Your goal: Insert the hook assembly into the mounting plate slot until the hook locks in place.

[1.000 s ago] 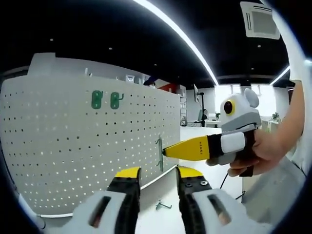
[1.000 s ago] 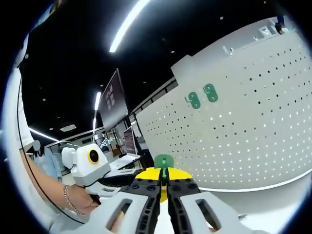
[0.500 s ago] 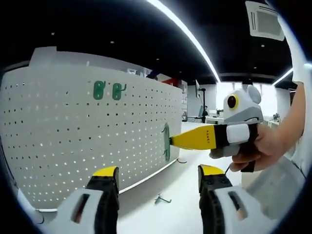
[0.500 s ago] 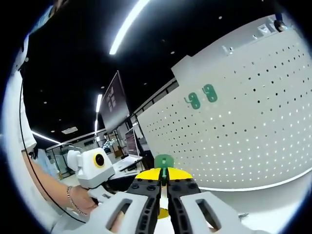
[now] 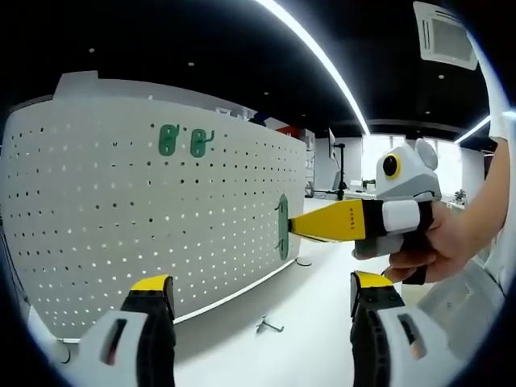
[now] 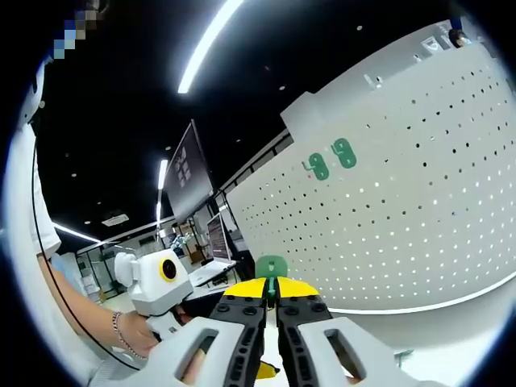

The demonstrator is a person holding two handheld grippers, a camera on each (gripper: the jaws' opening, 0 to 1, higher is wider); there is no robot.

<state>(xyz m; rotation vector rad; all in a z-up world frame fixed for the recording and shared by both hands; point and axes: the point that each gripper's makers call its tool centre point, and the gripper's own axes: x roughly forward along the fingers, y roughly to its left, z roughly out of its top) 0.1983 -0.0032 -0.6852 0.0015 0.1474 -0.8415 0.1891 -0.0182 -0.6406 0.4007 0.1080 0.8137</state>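
Observation:
A white pegboard (image 5: 121, 218) stands upright on the left, with two green hook plates (image 5: 183, 141) mounted high on it. In the left gripper view my right gripper (image 5: 294, 226) comes in from the right, shut on a third green hook plate (image 5: 280, 238) held just off the board's right end. My left gripper (image 5: 262, 294) is wide open below it, holding nothing. In the right gripper view my right gripper (image 6: 272, 302) pinches the green hook plate (image 6: 271, 266) upright in its shut yellow-tipped jaws. The pegboard (image 6: 403, 210) with its two mounted plates (image 6: 330, 160) rises to the right.
A loose metal hook (image 5: 268, 326) lies on the white table (image 5: 314, 322) in front of the board. A person's hand (image 5: 439, 250) holds the right gripper. Office desks and monitors (image 6: 205, 234) stand behind, under ceiling light strips.
My left gripper's jaws have spread from nearly together to wide apart. The right gripper with the green hook plate sits slightly higher and further right in the left gripper view.

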